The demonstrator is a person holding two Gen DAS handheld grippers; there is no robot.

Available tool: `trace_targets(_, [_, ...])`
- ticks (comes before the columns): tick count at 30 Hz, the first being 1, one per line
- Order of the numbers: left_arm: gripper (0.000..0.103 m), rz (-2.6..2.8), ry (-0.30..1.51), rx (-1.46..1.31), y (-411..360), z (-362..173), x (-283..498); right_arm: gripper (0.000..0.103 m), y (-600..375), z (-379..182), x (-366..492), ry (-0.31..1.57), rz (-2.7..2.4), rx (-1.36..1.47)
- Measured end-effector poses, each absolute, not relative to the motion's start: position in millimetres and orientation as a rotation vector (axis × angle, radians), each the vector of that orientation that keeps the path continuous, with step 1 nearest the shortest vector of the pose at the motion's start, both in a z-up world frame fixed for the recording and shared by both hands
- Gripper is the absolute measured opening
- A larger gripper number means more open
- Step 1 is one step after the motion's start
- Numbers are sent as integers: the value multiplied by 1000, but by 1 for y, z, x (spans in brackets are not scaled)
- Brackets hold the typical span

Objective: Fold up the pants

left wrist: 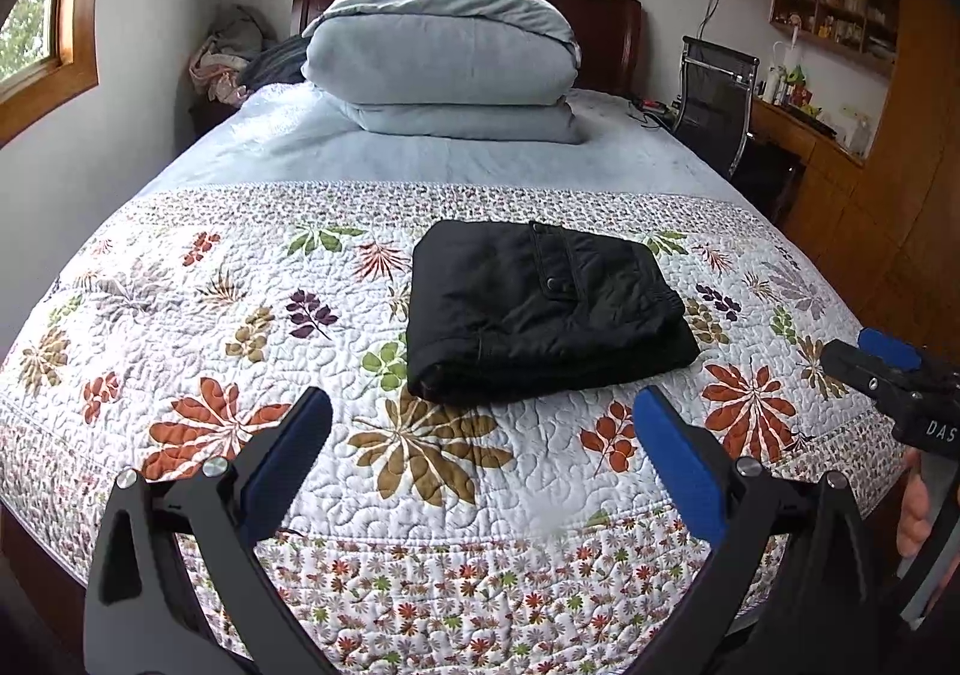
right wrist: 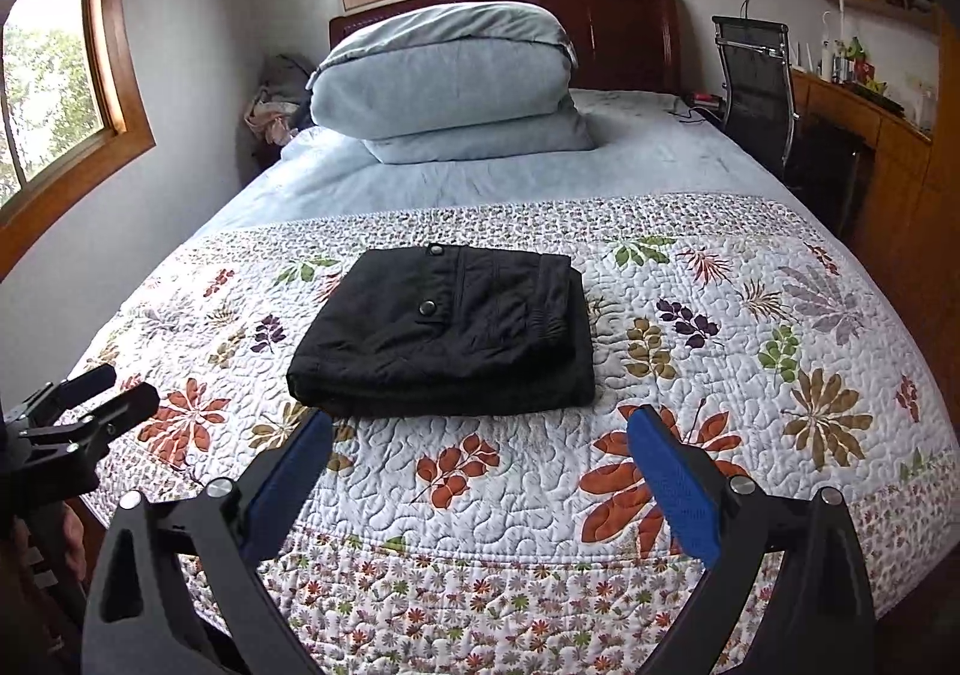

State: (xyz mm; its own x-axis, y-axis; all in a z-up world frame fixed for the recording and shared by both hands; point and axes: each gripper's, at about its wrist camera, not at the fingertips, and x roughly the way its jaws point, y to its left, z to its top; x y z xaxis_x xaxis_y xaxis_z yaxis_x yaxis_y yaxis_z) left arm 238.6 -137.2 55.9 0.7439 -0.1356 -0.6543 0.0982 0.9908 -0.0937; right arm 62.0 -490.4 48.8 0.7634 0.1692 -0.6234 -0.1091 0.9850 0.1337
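Black pants (left wrist: pixel 540 309) lie folded into a compact rectangle on the leaf-patterned quilt (left wrist: pixel 252 315), a snap button showing on top. My left gripper (left wrist: pixel 481 402) hovers over the quilt just short of the bundle's near edge, open wide, with nothing between its blue pads (left wrist: pixel 678 465). In the right wrist view the pants (right wrist: pixel 444 339) sit ahead of my right gripper (right wrist: pixel 480 418), which is also open wide and holds nothing. Each gripper shows at the edge of the other's view: the right gripper (left wrist: pixel 849 348) at right, the left gripper (right wrist: pixel 129 387) at left.
A folded light-blue duvet (left wrist: pixel 444 63) is stacked at the head of the bed by the dark headboard (left wrist: pixel 606 33). A black chair (left wrist: pixel 714 99) and a wooden desk (left wrist: pixel 804 135) stand along the right side. A heap of clothes (left wrist: pixel 228 57) lies at the far left corner.
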Motion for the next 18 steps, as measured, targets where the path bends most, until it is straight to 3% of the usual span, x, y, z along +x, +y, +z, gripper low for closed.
trace_targets(18, [100, -111, 667, -28, -129, 74, 226, 99, -486, 64, 49, 659, 155, 73])
